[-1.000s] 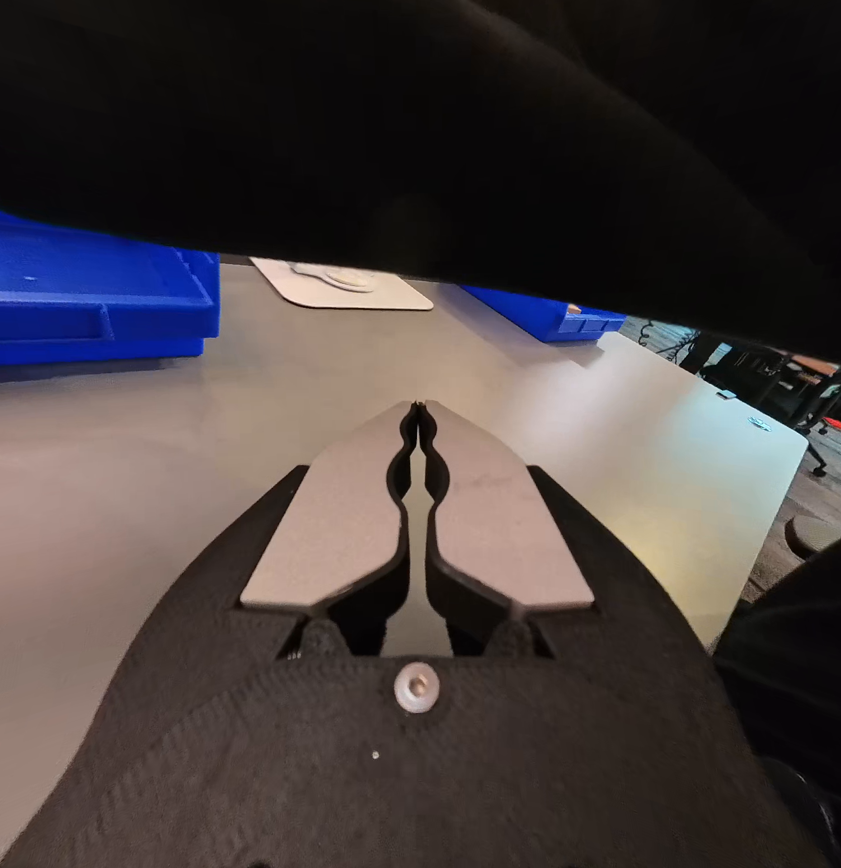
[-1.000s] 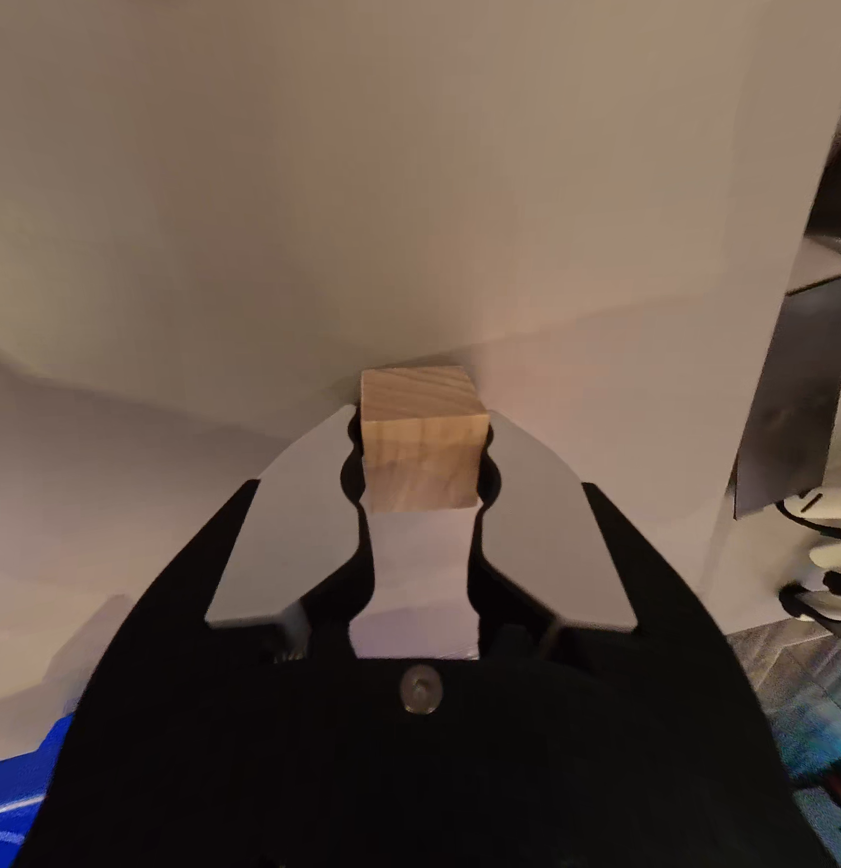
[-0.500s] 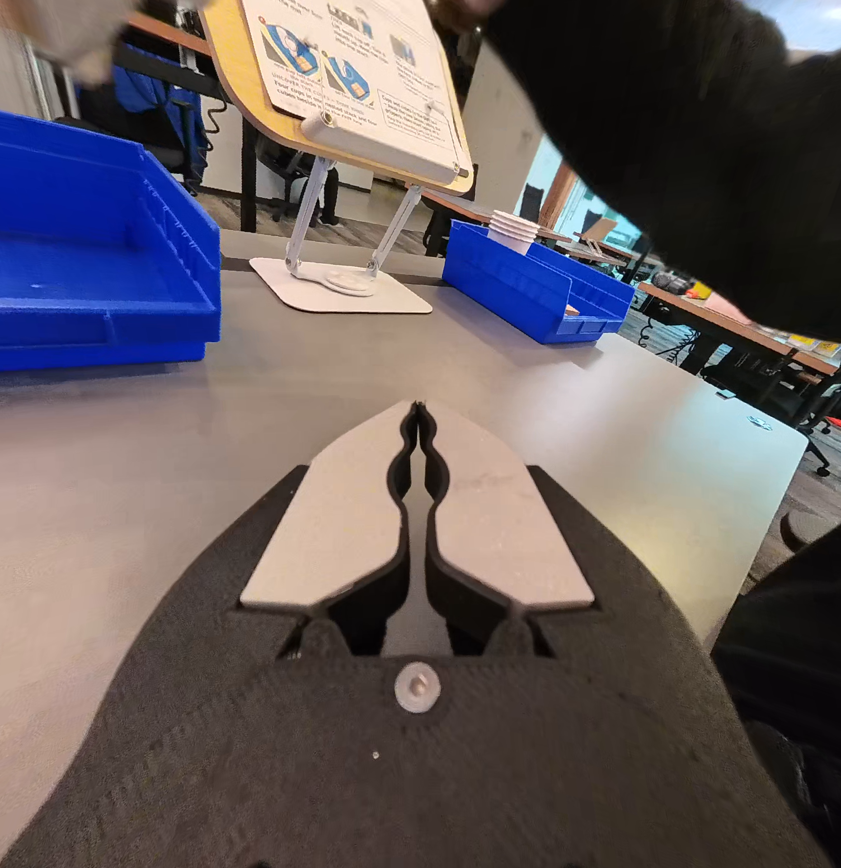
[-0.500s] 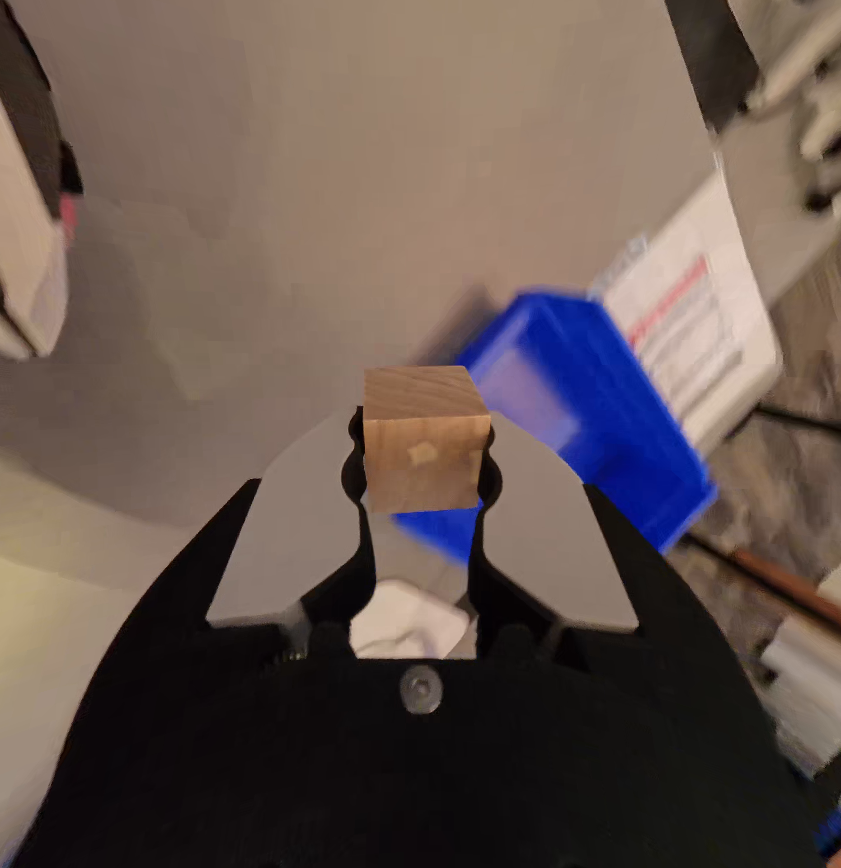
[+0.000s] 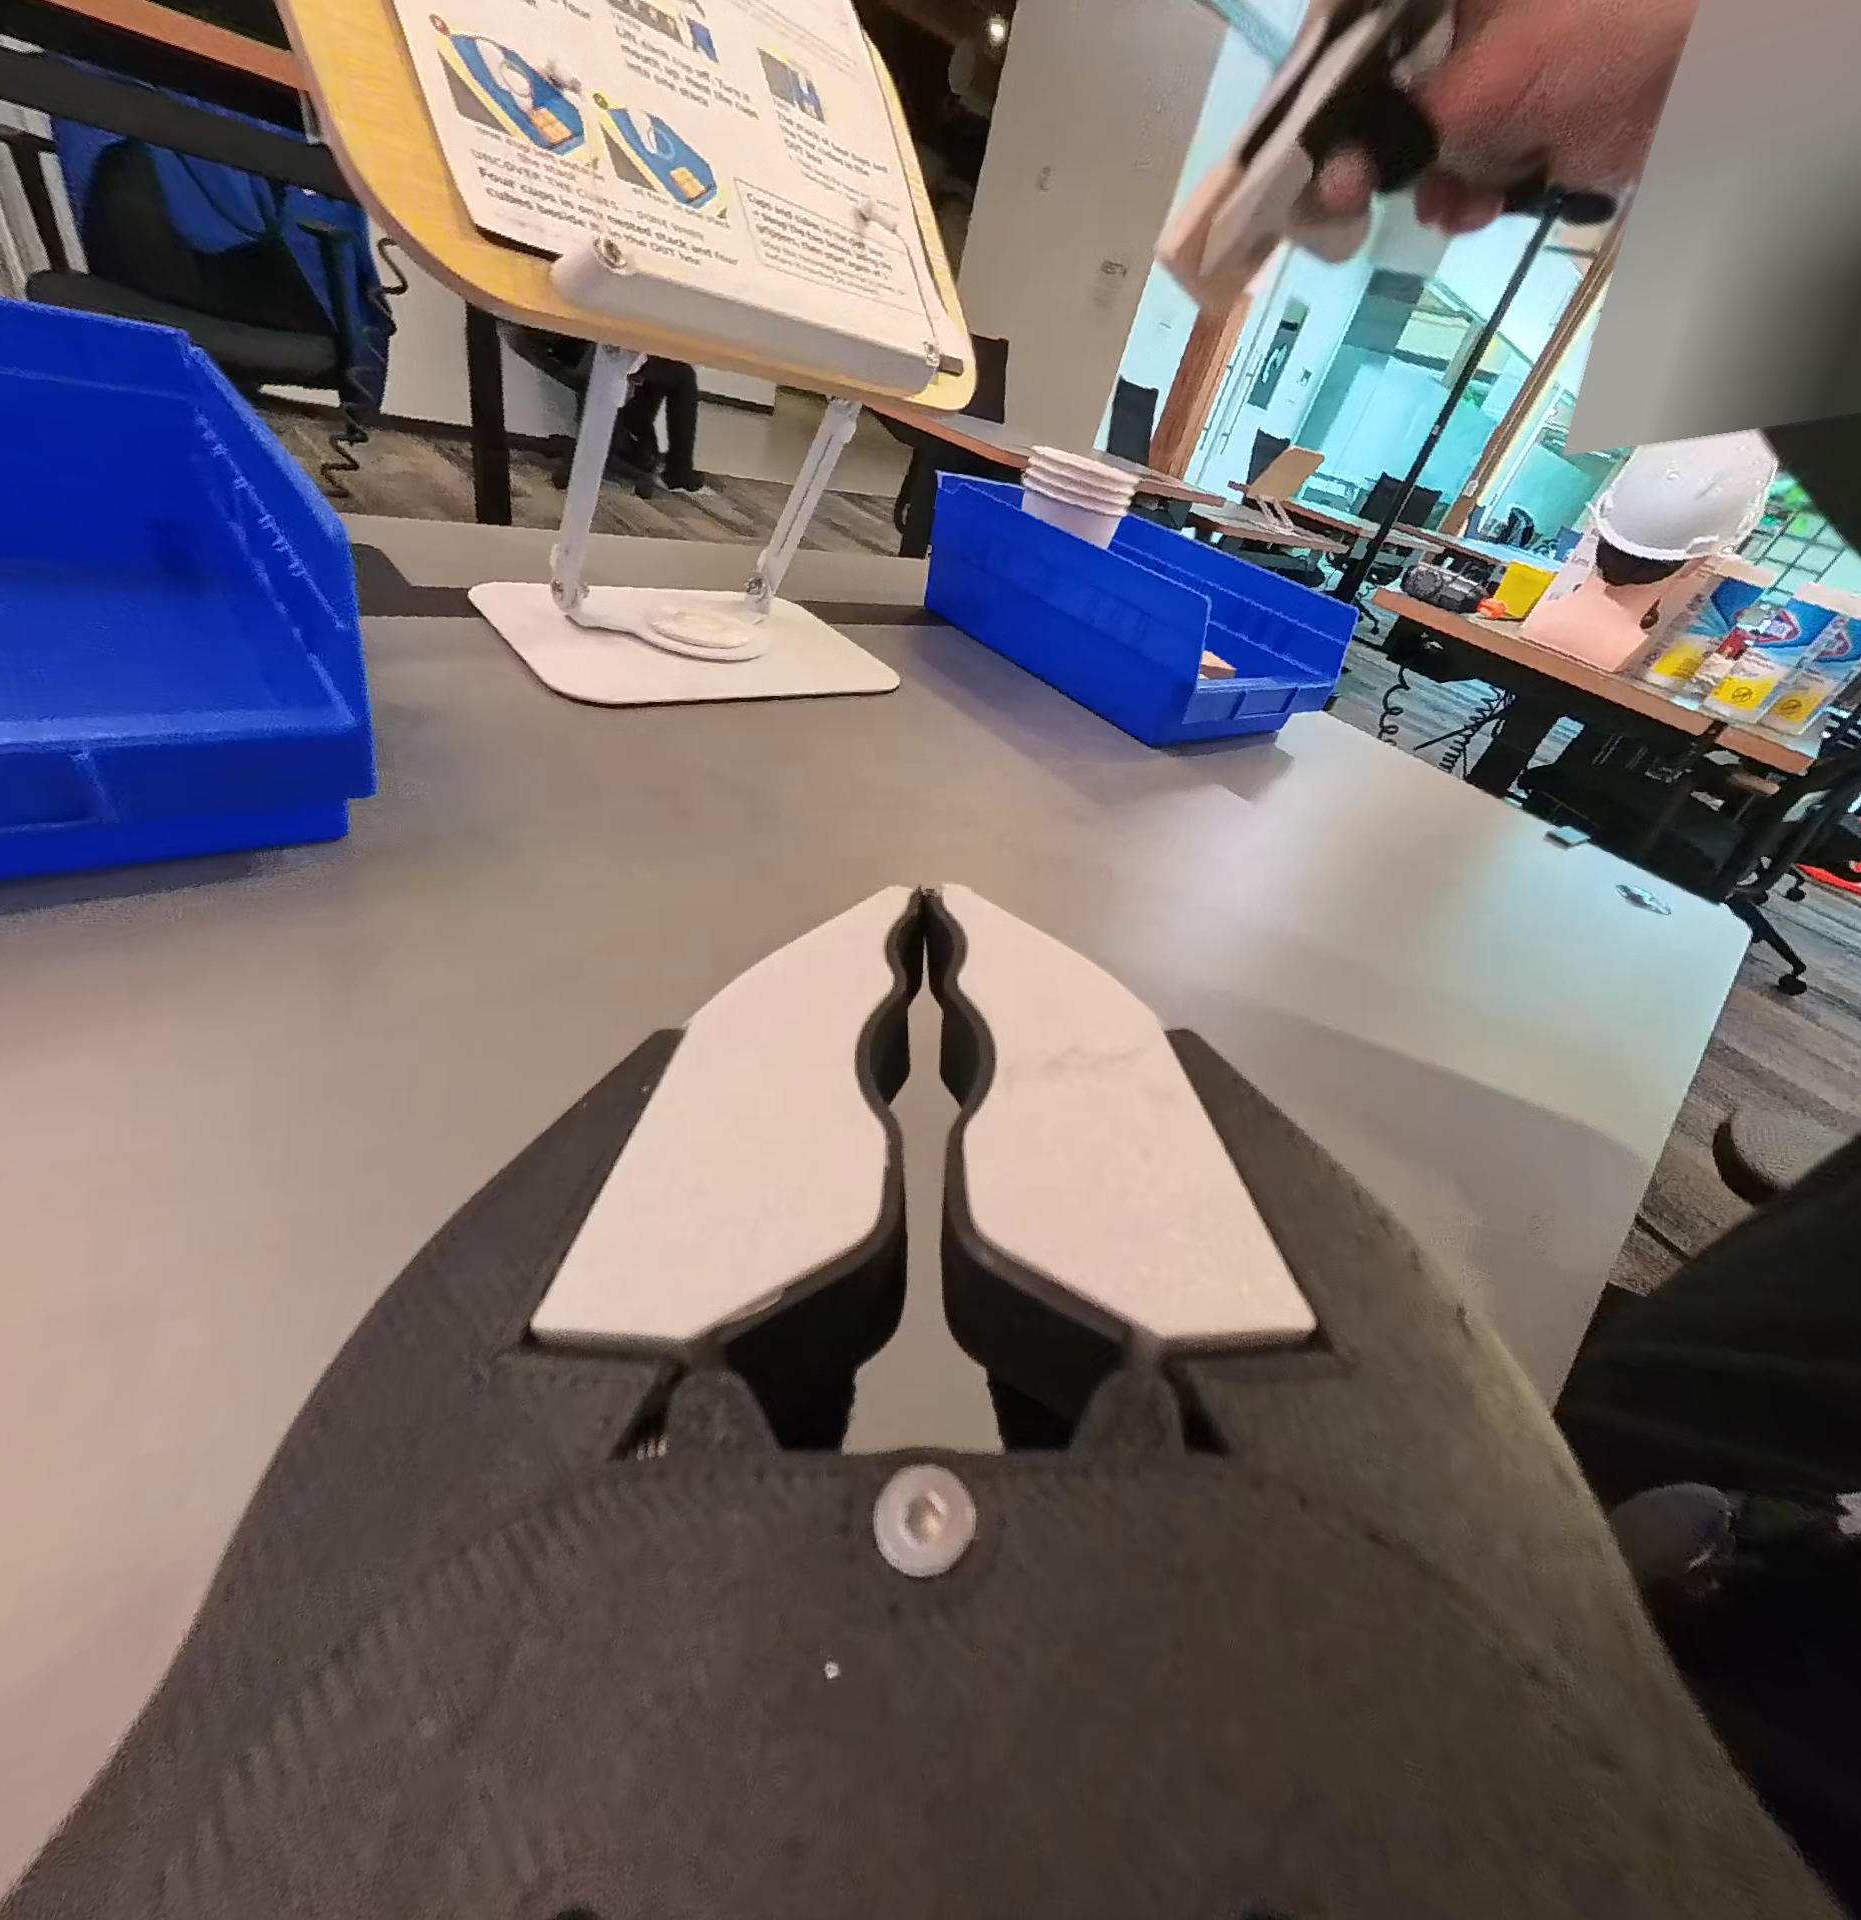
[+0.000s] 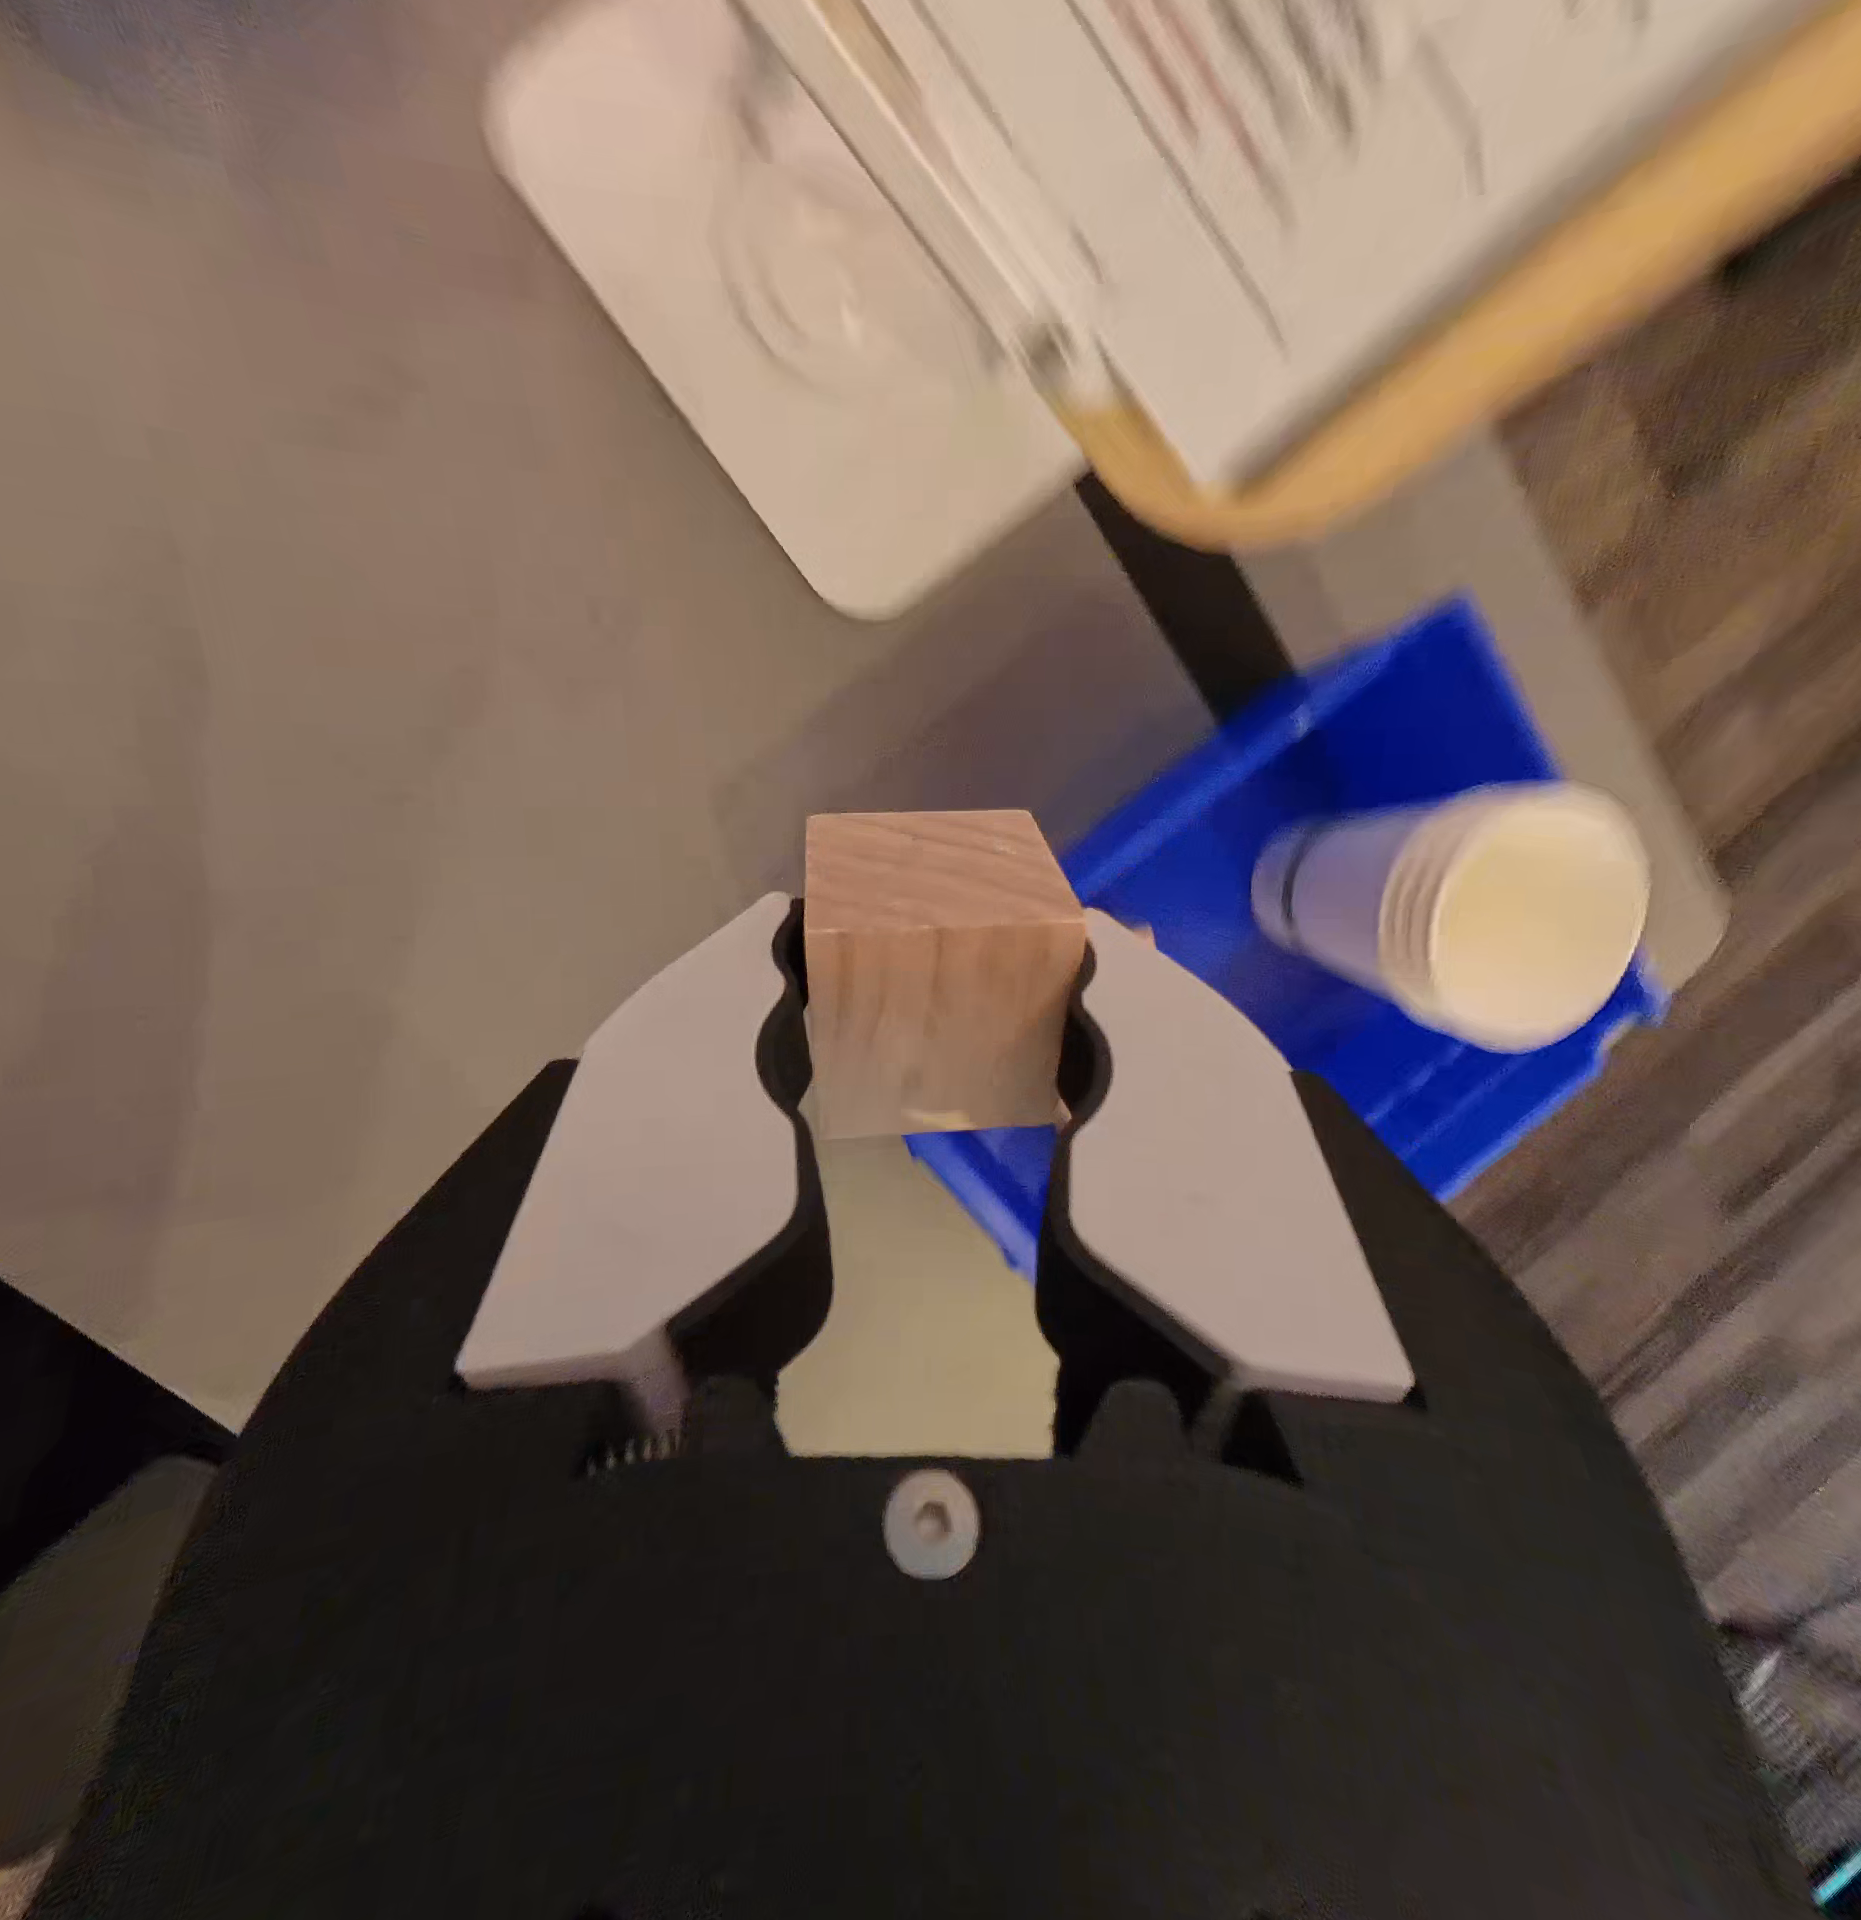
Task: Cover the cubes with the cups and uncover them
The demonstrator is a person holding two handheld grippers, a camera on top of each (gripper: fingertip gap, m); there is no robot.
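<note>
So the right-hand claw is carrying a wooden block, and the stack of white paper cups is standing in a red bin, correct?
Not quite: the bin is blue, not red, as the right wrist view shows. The right gripper does carry the wooden block, and the stack of white cups stands in that bin.

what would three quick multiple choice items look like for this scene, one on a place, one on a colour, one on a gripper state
1. Where does the stack of paper cups stand?
A. in the blue bin
B. on the stand's base
C. on the bare table

2. What colour is the stand's base?
A. red
B. white
C. black

3. How is the right gripper?
A. open and empty
B. shut on a cup
C. shut on the wooden cube

Answers:
1 A, the cups rise from inside the blue bin.
2 B, the flat plate on the table is white.
3 C, both fingers press the sides of the wooden cube.
</note>
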